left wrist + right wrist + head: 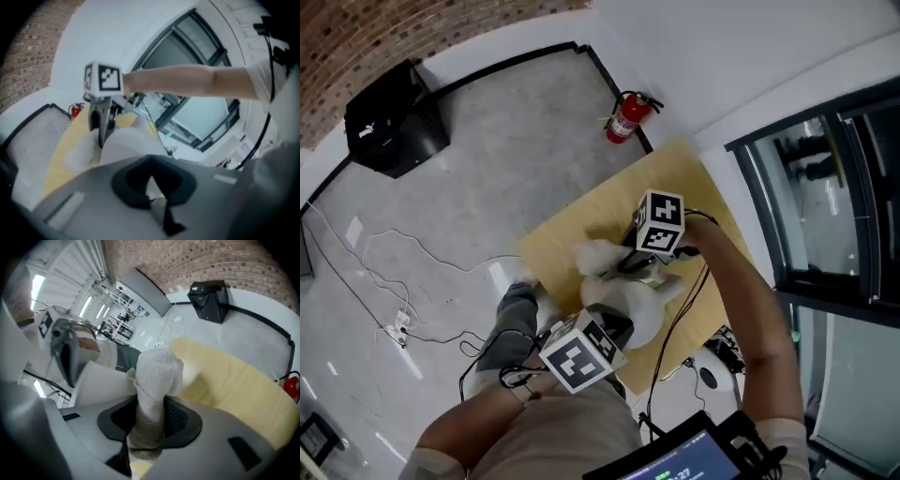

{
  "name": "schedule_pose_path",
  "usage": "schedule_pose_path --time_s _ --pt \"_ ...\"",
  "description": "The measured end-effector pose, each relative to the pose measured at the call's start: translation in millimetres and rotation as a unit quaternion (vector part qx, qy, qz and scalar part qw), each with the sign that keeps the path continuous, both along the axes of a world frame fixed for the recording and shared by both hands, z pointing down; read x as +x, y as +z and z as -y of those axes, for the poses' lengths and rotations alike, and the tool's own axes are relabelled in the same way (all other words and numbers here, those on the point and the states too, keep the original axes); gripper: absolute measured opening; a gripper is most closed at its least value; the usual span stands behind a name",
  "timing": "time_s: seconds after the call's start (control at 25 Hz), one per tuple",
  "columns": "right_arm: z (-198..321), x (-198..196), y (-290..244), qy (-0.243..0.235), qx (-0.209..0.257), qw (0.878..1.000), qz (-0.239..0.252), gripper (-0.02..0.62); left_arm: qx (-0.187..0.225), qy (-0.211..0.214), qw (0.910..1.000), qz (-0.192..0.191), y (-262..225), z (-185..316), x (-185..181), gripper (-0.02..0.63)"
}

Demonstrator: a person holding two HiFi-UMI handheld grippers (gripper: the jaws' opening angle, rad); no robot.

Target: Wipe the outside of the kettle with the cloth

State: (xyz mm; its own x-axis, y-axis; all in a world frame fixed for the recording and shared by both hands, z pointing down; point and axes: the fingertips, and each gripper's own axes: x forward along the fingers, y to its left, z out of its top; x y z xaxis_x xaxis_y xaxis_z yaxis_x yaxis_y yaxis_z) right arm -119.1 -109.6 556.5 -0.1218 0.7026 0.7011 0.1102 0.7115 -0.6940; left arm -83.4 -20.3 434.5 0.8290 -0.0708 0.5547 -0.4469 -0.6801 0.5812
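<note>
A white kettle [636,305] stands on the yellow table [558,248]. My right gripper [637,264] is shut on a white terry cloth [157,376], which bulges out past the jaws and lies bunched against the kettle's far upper side [600,255]. In the right gripper view the kettle's pale body [101,380] sits just left of the cloth. My left gripper [617,328] is at the kettle's near side with its jaws shut [152,187]. Whether they pinch a part of the kettle I cannot tell. The left gripper view has the kettle [129,143] just ahead and the right gripper [101,126] above it.
A red fire extinguisher [623,117] stands by the wall beyond the table. A black box [394,117] sits on the floor at far left, and loose cables [394,319] run across the grey floor. Dark-framed windows [825,178] line the right side.
</note>
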Motion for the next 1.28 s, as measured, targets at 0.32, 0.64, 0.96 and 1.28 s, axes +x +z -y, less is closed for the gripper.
schedule_pose_path --time_s 0.32,0.64,0.96,1.28 --pt "-17.8 -19.4 -79.9 0.03 -0.104 0.989 0.096 0.146 0.009 0.0 0.9999 -0.006 -2.9 -6.1 -2.6 -0.002" --pt "-3.5 -6.0 30.2 0.033 0.044 0.998 0.006 0.146 0.009 0.015 0.9998 -0.006 -4.0 -4.8 -0.6 -0.002" --pt "82.5 26.8 -138.4 0.407 0.199 0.866 0.212 0.146 0.007 0.043 0.999 0.007 4.6 -13.8 -11.1 -0.002" --pt "-39.7 186.6 -209.4 0.765 0.263 0.513 0.288 0.146 0.001 0.083 0.996 0.034 -0.6 -6.7 -5.7 0.0"
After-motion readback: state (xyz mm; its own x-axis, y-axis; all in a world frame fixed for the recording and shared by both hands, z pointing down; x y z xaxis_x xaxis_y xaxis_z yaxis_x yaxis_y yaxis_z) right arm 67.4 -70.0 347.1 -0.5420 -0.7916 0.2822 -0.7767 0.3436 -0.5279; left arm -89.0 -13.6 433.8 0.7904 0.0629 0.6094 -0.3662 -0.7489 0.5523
